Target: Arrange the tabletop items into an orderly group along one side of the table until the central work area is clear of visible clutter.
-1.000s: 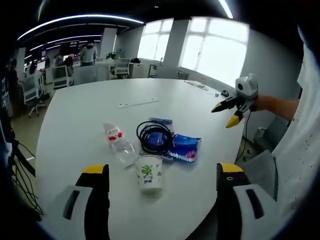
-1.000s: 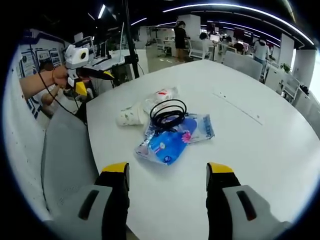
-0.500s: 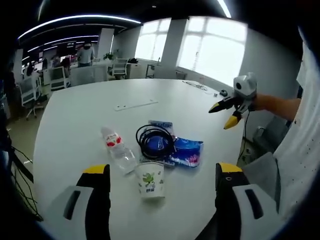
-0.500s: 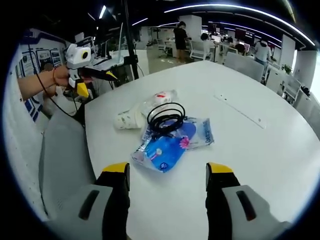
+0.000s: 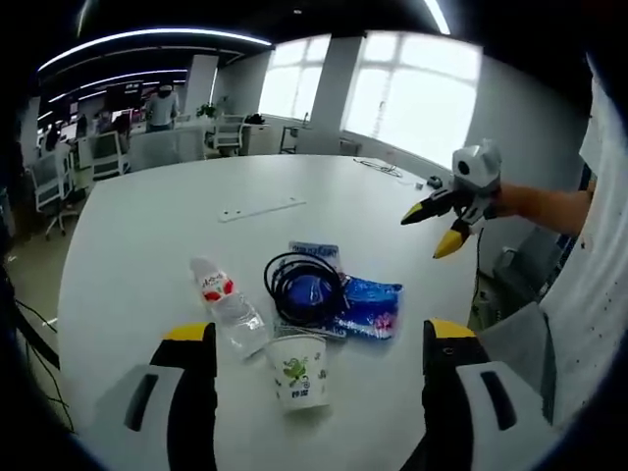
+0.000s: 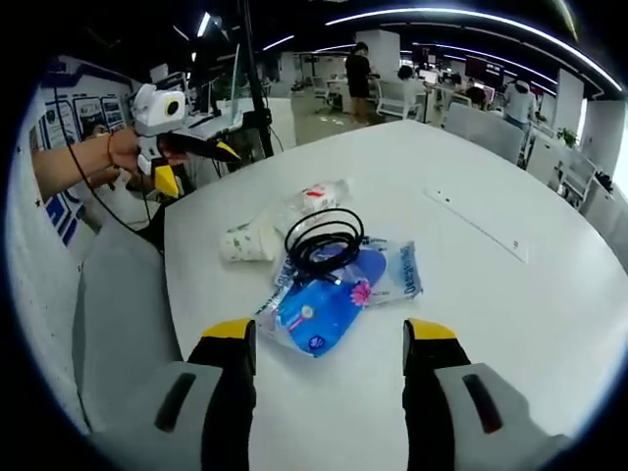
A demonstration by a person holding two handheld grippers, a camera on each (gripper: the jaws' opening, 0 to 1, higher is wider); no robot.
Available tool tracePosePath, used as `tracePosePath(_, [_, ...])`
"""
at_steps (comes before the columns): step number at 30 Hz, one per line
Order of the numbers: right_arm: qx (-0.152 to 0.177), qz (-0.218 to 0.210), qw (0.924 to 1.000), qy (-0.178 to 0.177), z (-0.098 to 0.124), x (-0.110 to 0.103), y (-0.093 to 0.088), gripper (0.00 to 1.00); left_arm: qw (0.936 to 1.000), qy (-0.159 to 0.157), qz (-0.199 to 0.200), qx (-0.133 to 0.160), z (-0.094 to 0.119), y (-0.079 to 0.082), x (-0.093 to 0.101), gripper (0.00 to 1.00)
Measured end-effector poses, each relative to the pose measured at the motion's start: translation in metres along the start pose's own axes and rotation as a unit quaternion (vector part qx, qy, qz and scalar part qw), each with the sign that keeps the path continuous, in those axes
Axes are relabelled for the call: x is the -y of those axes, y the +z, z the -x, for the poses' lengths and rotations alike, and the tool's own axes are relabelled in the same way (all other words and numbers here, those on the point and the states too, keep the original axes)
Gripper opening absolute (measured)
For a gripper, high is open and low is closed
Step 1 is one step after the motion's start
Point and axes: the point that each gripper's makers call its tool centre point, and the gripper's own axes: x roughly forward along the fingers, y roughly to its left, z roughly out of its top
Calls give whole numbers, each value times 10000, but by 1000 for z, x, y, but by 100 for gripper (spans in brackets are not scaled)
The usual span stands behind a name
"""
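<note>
Cluster near bench (image 5: 147, 226) edge: paper cup (image 5: 299, 370), plastic bottle (image 5: 228, 306), cable coil (image 5: 304, 285) on blue packs (image 5: 368, 309). All judged light; cup crushable, best gripped by rim. Left gripper (image 5: 319, 388), right gripper (image 6: 329, 392): fingers wide, nothing held.

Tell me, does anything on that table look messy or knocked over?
Yes. The bottle lies on its side beside the upright cup, and a black cable is coiled loosely on top of the blue packets, all heaped together rather than lined up along an edge.
</note>
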Motion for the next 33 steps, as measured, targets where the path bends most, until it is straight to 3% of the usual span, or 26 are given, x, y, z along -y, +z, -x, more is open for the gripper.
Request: tracePosePath(33, [37, 35, 9997, 246, -46, 11, 21, 55, 9999, -130, 65, 58, -44, 10, -16, 82])
